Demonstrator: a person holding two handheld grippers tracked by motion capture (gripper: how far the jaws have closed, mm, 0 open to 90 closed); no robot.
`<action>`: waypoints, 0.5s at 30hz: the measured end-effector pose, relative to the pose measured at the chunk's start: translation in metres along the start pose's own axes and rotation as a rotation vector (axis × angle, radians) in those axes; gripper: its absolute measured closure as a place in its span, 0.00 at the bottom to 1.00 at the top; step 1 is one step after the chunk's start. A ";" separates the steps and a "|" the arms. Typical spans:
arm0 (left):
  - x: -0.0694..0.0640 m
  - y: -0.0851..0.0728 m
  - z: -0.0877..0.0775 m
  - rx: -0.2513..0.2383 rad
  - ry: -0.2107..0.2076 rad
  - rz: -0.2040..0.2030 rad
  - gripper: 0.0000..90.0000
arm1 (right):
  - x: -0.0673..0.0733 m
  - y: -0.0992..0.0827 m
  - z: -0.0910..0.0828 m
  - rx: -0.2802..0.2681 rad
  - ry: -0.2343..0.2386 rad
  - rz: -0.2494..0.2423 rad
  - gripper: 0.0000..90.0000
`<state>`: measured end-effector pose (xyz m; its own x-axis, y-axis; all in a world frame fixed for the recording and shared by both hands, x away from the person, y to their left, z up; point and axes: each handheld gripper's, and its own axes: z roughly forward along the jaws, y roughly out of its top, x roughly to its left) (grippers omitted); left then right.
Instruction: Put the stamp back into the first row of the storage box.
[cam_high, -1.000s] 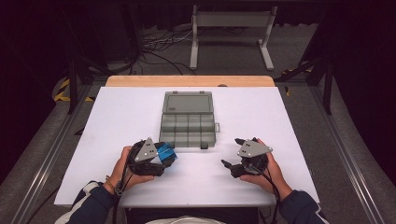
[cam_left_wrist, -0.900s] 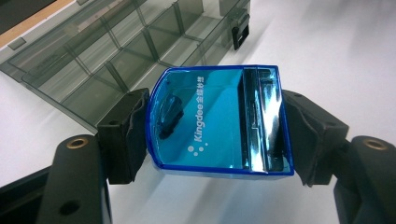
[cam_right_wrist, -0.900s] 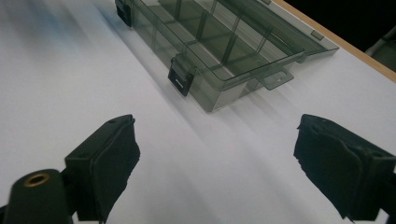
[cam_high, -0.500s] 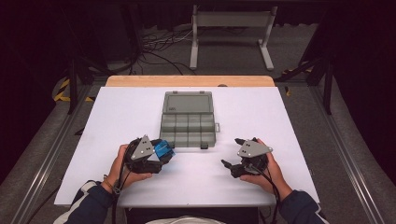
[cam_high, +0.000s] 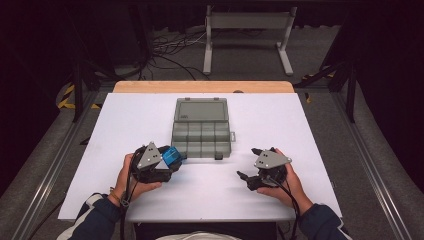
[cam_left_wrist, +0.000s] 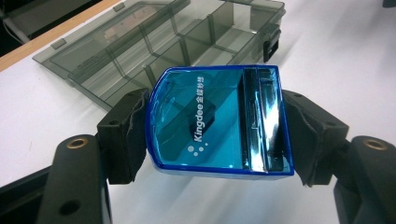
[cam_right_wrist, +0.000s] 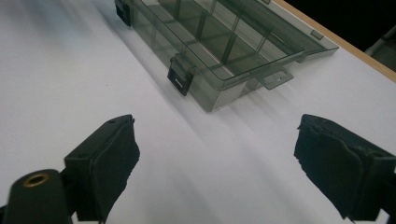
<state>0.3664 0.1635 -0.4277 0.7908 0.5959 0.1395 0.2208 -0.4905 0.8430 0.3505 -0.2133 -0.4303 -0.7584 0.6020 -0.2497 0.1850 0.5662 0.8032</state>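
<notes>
White table top with a wooden far edge; beyond it, a grey metal stand and floor cables.

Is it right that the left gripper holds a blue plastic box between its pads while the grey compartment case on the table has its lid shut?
Not quite. The left gripper does hold the blue plastic box between its pads, but the grey compartment case is open, its lid folded back flat on the table. The high view shows the bare compartments.

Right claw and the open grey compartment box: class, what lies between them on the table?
Nothing: in the right gripper view, bare white table runs from the open right claw to the compartment box.
</notes>
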 end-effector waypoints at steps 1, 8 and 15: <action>0.000 0.000 0.001 0.003 0.001 -0.006 0.34 | 0.000 0.000 0.000 0.000 0.000 0.000 0.14; 0.001 0.003 0.006 0.003 0.026 -0.014 0.34 | 0.001 0.000 0.001 0.004 0.002 0.000 0.14; 0.003 0.006 0.009 0.004 0.032 -0.024 0.34 | 0.000 0.000 0.001 0.005 0.003 0.000 0.14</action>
<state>0.3750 0.1562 -0.4269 0.7667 0.6274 0.1363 0.2416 -0.4786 0.8442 0.3508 -0.2126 -0.4310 -0.7605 0.6003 -0.2477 0.1881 0.5687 0.8007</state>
